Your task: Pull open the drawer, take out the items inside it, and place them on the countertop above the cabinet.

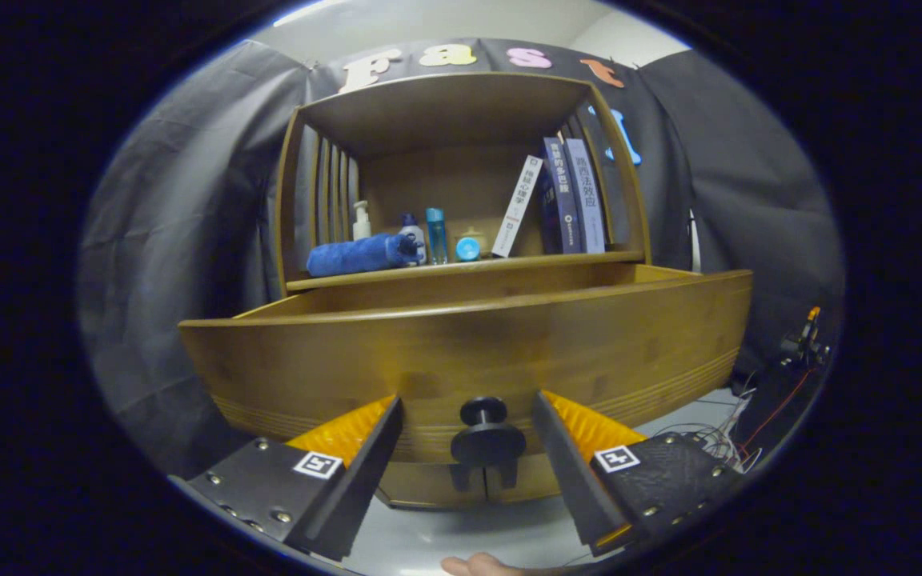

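Between the spread jaws of the gripper (467,424), touching neither, sits the black knob (484,412) of the wooden drawer (461,352), which looks pulled out from the cabinet (461,112). The pulling step seems done or nearly so. Its contents are hidden behind the drawer front, so the next move likely means rising over that front. At 12 o'clock, on the countertop (461,268), lie a rolled blue towel (357,254), small bottles (435,236) and leaning books (569,196), crowding the landing space.
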Motion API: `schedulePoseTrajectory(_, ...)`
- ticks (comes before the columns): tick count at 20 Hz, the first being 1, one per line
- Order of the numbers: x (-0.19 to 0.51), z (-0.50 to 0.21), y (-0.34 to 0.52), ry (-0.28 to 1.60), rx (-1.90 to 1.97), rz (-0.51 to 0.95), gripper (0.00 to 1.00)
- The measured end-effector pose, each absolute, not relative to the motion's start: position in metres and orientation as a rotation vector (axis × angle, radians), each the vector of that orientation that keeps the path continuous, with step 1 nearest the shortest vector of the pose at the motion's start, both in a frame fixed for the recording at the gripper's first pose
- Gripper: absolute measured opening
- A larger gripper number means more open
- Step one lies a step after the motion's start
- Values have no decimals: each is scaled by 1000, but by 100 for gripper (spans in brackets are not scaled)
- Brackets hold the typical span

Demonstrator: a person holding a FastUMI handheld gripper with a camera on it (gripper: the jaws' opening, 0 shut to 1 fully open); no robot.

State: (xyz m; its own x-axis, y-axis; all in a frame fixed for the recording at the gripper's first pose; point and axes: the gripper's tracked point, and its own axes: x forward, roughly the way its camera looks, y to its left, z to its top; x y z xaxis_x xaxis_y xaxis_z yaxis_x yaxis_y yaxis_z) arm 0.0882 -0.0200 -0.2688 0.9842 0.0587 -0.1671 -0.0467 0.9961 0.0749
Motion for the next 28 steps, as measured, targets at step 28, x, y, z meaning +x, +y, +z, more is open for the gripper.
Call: schedulePoseTrajectory(28,246,-289,-2,-20,69,21,98)
